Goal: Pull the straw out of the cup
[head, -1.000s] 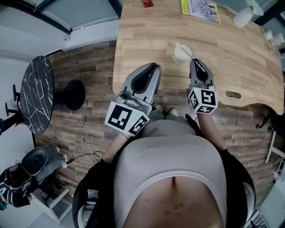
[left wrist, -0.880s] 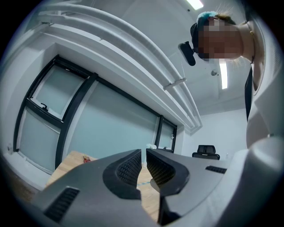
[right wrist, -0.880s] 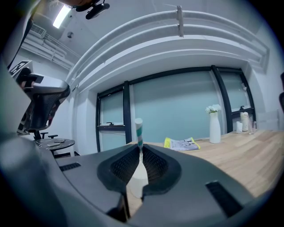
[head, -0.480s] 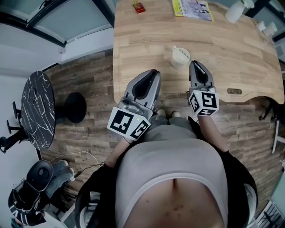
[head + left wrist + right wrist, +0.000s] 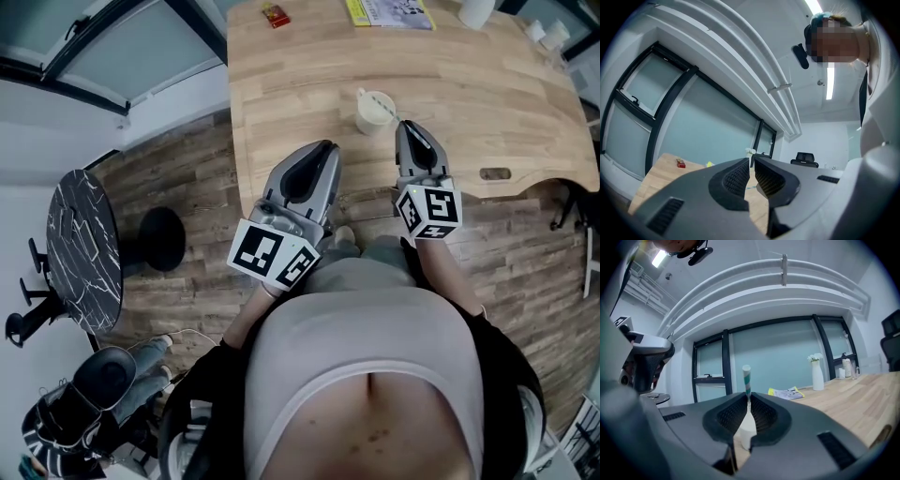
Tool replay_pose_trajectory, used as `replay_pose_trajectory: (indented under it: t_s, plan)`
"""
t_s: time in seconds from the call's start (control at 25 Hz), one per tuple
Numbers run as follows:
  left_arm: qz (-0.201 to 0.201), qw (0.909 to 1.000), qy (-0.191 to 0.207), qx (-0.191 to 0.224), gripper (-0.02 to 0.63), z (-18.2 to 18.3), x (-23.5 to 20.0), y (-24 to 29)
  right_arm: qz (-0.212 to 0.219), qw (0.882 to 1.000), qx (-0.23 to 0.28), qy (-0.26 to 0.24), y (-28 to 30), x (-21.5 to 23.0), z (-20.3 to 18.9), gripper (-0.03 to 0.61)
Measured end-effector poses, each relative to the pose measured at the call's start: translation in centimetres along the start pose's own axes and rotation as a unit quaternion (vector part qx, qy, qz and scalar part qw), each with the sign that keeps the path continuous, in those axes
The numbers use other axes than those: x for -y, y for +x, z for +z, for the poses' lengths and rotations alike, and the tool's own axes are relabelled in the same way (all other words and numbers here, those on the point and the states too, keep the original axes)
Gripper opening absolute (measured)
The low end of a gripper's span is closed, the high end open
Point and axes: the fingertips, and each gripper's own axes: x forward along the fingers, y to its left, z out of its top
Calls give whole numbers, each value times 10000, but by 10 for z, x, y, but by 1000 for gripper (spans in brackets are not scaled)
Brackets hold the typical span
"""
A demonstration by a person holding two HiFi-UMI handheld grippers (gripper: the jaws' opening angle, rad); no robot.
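Head view, read with both gripper views. My right tongs (image 5: 410, 125) are clenched, the jaws drawn together to a thin slit with nothing pinched between them. My left tongs (image 5: 323, 147) are likewise clenched and empty. Both point level, their tips over the near edge of the wooden table (image 5: 300, 84).

The cup (image 5: 375, 112) stands on the table just ahead of my right tongs and slightly to their left, near the tips but apart from them. From my left tongs it lies ahead and to the right, farther off.

Right gripper view: the cup shows through the slit between the jaws. The striped straw (image 5: 746, 378) rises upright from it, its top clear above the jaw tips, beyond them and not in their grip. Past the cup, to the right of my right tongs, are a yellow booklet (image 5: 785, 393) and a white vase (image 5: 816, 375) with flowers.

Left gripper view: far ahead and to the left of my left tongs, a small red box (image 5: 680, 163) lies on the table.
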Motion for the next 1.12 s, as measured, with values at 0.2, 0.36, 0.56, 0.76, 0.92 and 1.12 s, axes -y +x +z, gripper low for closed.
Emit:
replay_pose_trajectory:
  t_s: [0.2, 0.36, 0.56, 0.76, 0.92, 1.12]
  plan:
    - [-35, 9999, 84, 47, 23, 7, 10, -2, 70, 9999, 73, 62, -10, -4, 7, 44]
    - [11, 9999, 101, 49, 23, 6, 19, -3, 155, 9998, 105, 67, -17, -5, 12, 44]
    - [69, 9999, 90, 24, 22, 1, 35, -7, 265, 9993, 210, 140, -31, -2, 22, 44]
    - [81, 9999, 76, -3, 22, -7, 56, -9, 378, 9986, 327, 143, -50, -1, 33, 44]
    - [100, 9999, 70, 14, 22, -11, 73, -12, 437, 9983, 370, 122, -67, 2, 38, 44]
    - [135, 9999, 64, 23, 23, -18, 98, -19, 521, 9975, 453, 129, -93, 7, 45, 44]
